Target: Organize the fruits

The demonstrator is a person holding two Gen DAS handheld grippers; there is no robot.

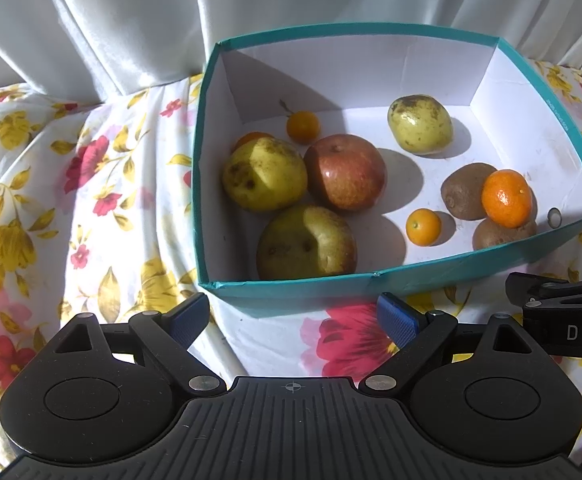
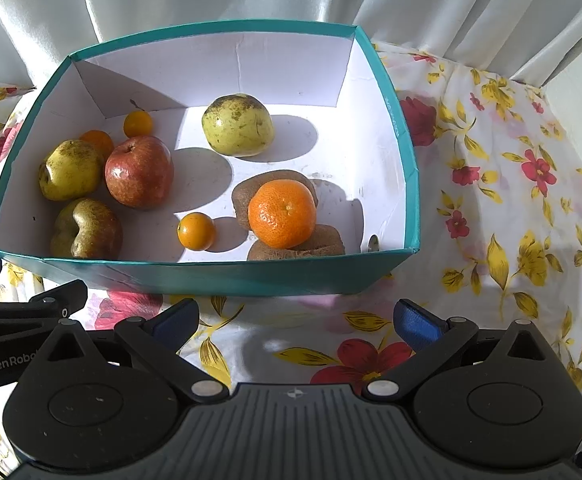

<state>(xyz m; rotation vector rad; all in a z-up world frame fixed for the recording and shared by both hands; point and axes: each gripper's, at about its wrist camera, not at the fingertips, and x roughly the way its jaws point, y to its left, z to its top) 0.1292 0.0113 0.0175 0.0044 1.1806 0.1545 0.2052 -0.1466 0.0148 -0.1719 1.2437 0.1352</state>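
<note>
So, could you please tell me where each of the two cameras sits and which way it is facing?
Left wrist: sits on the left gripper, outside the teal box's near wall, looking forward and down into it; its own open fingers and, at right, part of the right gripper show.
Right wrist: sits on the right gripper, facing likewise; its open fingers and, at left, the left gripper show.
Shared: box, red apple, tangerine resting on kiwis, floral cloth.

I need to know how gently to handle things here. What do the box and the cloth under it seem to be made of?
The box looks like thin cardboard: matte white inside, slightly glossy teal outside, with folded corner flaps and a crease down its back wall. The cloth seems a thin, smooth woven fabric with a printed flower pattern; it drapes in soft folds and has a faint sheen, so possibly synthetic, though that is uncertain.
</note>
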